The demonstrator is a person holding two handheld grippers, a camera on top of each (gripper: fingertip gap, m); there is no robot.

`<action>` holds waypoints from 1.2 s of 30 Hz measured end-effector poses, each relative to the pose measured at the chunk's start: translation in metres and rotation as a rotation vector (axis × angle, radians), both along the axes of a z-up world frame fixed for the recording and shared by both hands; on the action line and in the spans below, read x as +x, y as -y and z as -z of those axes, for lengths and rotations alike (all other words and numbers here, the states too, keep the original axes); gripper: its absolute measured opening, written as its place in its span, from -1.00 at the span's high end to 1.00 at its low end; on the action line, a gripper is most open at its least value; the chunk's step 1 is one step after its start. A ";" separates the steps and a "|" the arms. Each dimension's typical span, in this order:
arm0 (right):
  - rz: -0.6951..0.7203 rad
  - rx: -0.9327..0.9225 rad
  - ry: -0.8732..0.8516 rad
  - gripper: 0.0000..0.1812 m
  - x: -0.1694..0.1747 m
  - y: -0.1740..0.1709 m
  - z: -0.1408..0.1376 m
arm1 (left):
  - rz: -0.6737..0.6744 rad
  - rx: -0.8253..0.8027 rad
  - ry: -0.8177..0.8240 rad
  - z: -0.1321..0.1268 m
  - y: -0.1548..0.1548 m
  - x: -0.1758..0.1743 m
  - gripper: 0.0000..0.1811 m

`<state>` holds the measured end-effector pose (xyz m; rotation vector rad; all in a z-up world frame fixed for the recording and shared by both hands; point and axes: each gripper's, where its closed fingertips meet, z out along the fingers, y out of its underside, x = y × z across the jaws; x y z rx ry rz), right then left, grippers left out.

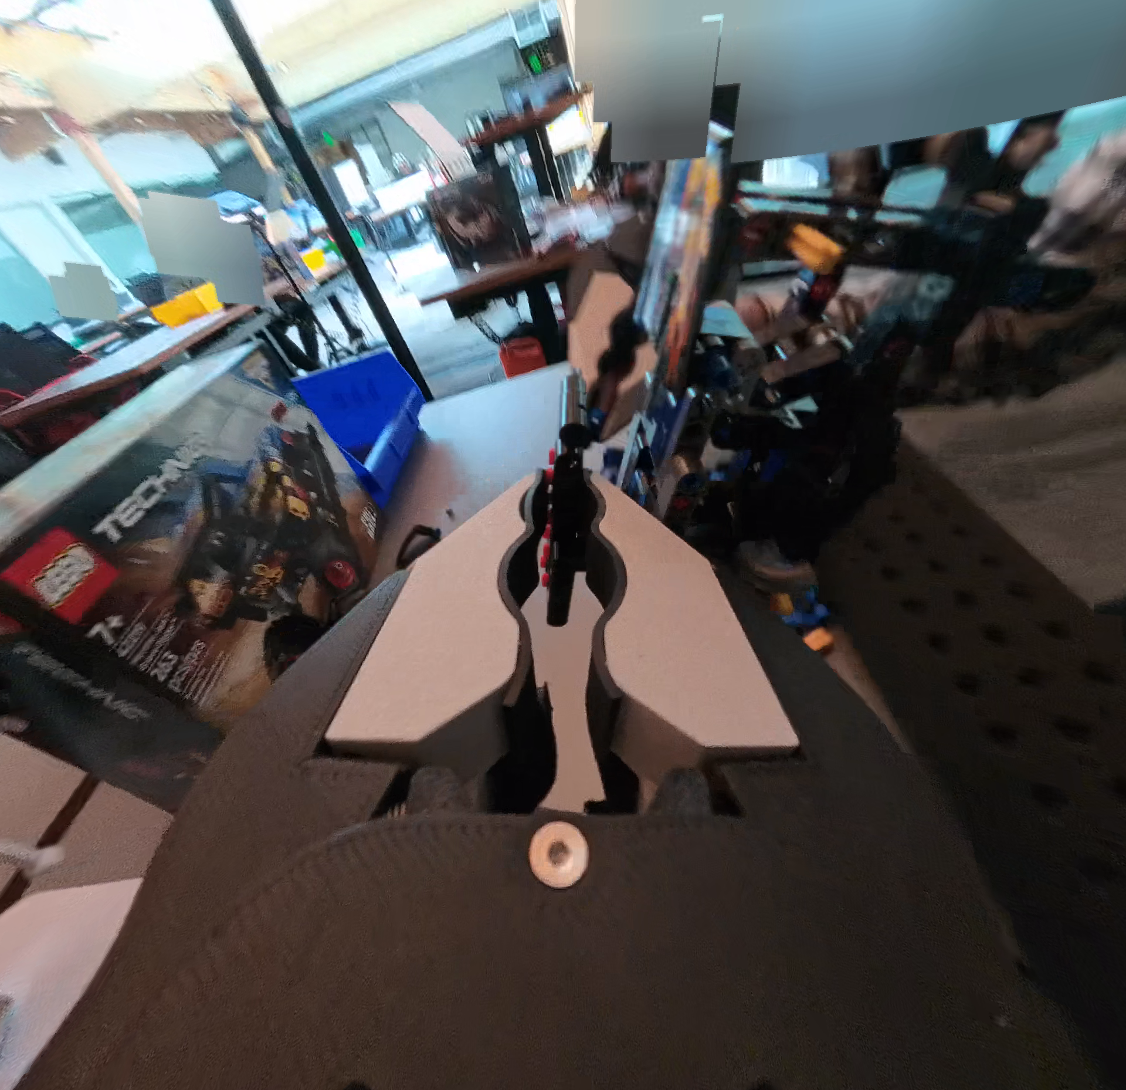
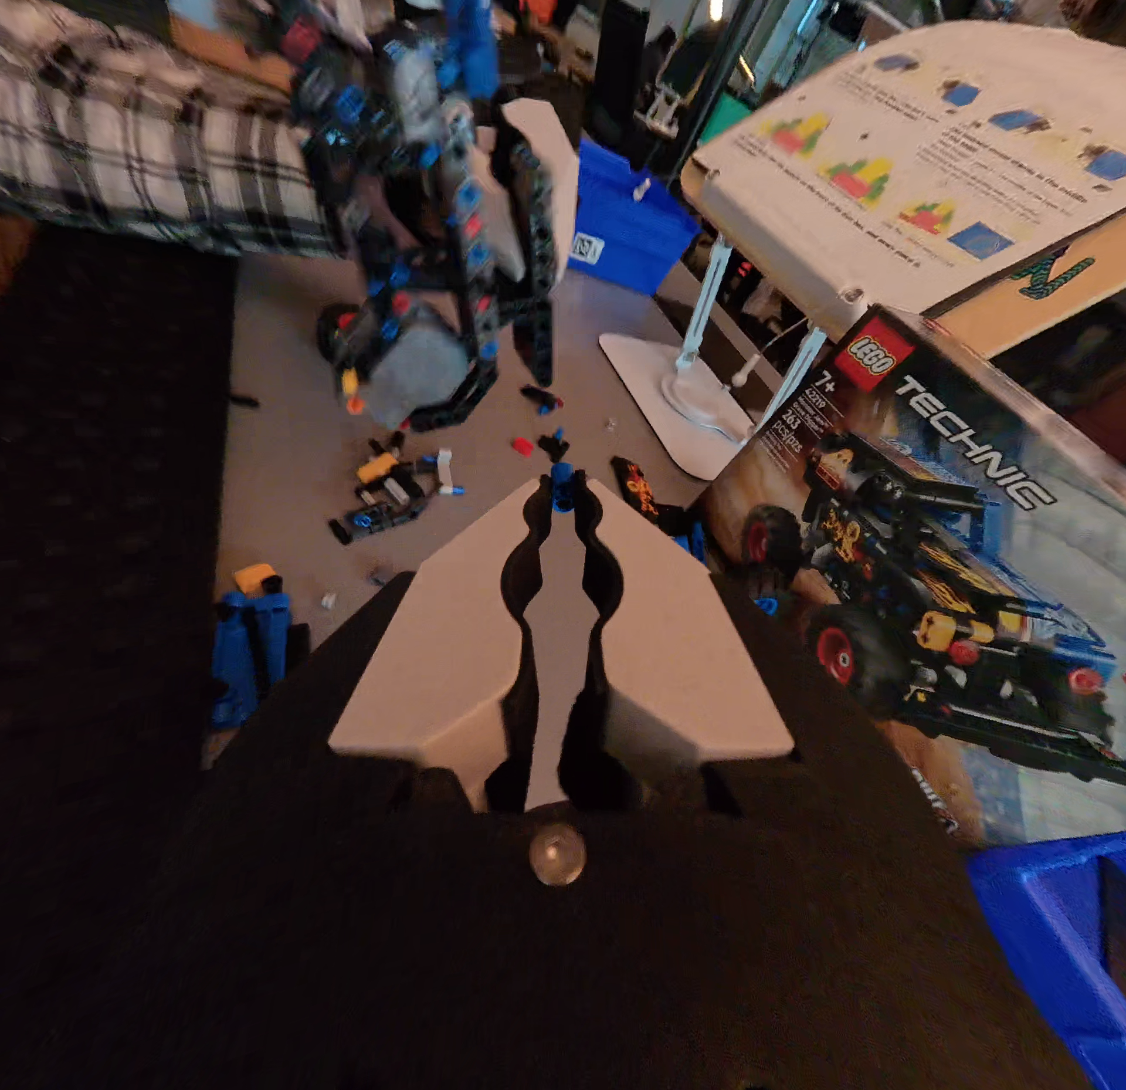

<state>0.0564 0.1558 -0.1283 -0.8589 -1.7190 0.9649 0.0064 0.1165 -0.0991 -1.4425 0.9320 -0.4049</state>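
Note:
My left gripper (image 1: pixel 563 489) is shut on a black beam with red pins (image 1: pixel 562 549), one edge of a partly built black, blue and grey toy vehicle (image 1: pixel 749 414) that hangs to its right, blurred. In the right wrist view the vehicle (image 2: pixel 426 238) is held above the table, with the left gripper's white finger (image 2: pixel 542 146) against its right side. My right gripper (image 2: pixel 562 492) is shut on a small blue pin (image 2: pixel 562 486) at its tips, low over the grey table (image 2: pixel 286 341). Loose black, blue, yellow and red pieces (image 2: pixel 390 488) lie just left of it.
A printed toy box (image 2: pixel 914 573) stands right of my right gripper and shows left in the left wrist view (image 1: pixel 183 542). Also present: blue bins (image 2: pixel 621 226) (image 2: pixel 1066 939) (image 1: pixel 365 414), a white stand base (image 2: pixel 670 390), a black perforated mat (image 2: pixel 109 451) (image 1: pixel 975 634), and a plaid sleeve (image 2: pixel 152 146). Some 8 centimetres of space lies between my two pairs of fingers.

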 end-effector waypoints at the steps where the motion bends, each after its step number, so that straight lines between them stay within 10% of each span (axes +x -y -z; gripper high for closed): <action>1: 0.005 0.011 0.016 0.94 -0.003 0.001 0.003 | 0.012 0.018 -0.047 0.006 0.001 0.007 0.92; 10: 0.017 0.019 0.406 0.68 -0.019 0.006 0.090 | -0.109 0.145 -0.470 0.047 -0.014 0.014 0.89; 20: -0.019 0.085 0.011 0.81 -0.017 0.020 0.013 | -0.172 0.242 -0.681 0.064 -0.023 0.017 0.89; 36: 0.106 0.479 0.095 0.99 -0.026 0.013 0.039 | -0.194 0.181 -0.661 0.070 -0.028 0.021 0.92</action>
